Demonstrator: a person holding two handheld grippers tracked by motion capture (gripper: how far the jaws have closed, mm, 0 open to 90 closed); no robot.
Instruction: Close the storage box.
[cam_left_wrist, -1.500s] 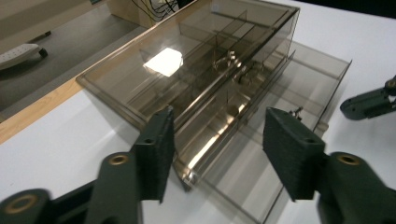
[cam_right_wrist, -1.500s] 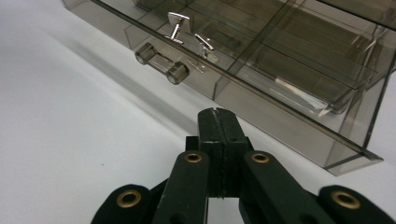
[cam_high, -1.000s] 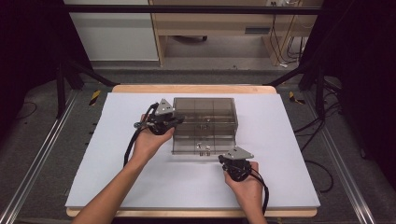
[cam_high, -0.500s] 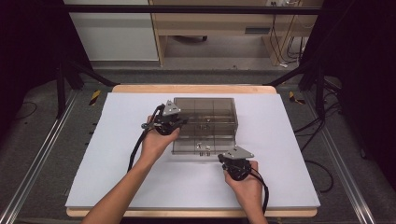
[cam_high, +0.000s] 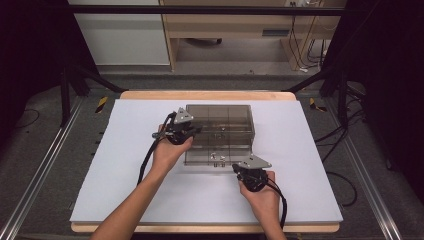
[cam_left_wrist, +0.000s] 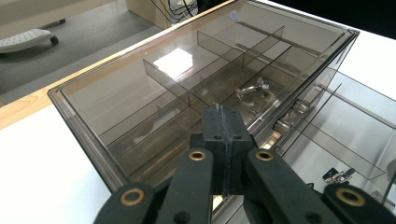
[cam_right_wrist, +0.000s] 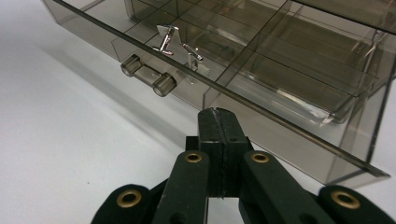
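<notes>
From the high view, a smoky clear plastic compartment box (cam_high: 220, 132) sits mid-table toward the far edge. In the left gripper view, the left gripper (cam_left_wrist: 223, 122) is closed, empty, over its ribbed dividers. In the right gripper view, the right gripper (cam_right_wrist: 219, 122), pressed together and empty, faces the rounded latch (cam_right_wrist: 147, 77).

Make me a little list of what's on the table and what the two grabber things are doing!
table: white top with a wooden edge
box: smoky see-through plastic box with dividers inside, in the middle of the table
in the box: small shiny metal clips
left gripper: jaws shut, holding nothing, at the left side of the box
right gripper: jaws shut, holding nothing, at the front right corner of the box
hands: one hand holds each gripper
</notes>
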